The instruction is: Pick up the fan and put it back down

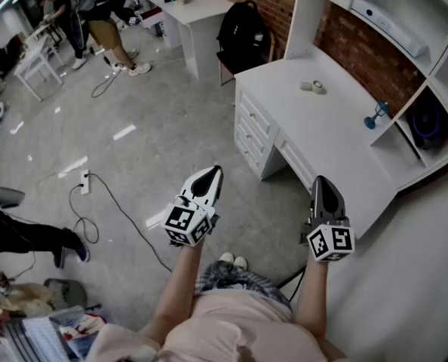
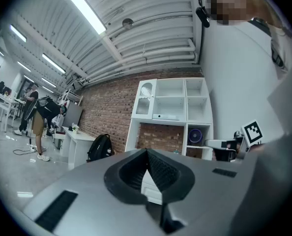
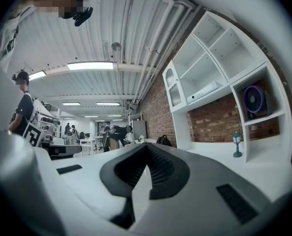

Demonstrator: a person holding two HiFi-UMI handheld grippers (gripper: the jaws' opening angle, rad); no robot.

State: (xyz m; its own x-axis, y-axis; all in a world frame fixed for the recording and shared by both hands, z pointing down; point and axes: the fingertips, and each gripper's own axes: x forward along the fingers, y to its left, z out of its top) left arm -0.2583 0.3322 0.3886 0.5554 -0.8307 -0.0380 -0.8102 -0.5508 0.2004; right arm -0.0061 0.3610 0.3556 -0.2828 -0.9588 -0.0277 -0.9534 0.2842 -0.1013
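The fan (image 1: 426, 121) is a small dark round one with a purple ring, standing in a lower cubby of the white shelf unit at the far right. It also shows in the left gripper view as the fan (image 2: 196, 135) and in the right gripper view as the fan (image 3: 254, 101). My left gripper (image 1: 212, 172) hangs over the floor, well short of the white desk (image 1: 337, 134). My right gripper (image 1: 320, 181) is by the desk's front edge. Both point level, shut and empty: left gripper (image 2: 147, 151), right gripper (image 3: 147, 145).
A small blue lamp figure (image 1: 376, 115) stands on the desk near the fan's cubby, and a tape roll (image 1: 314, 87) lies farther back. A black backpack (image 1: 243, 30) sits behind the desk. A power strip (image 1: 84, 181) with cable lies on the floor. People stand at the far left.
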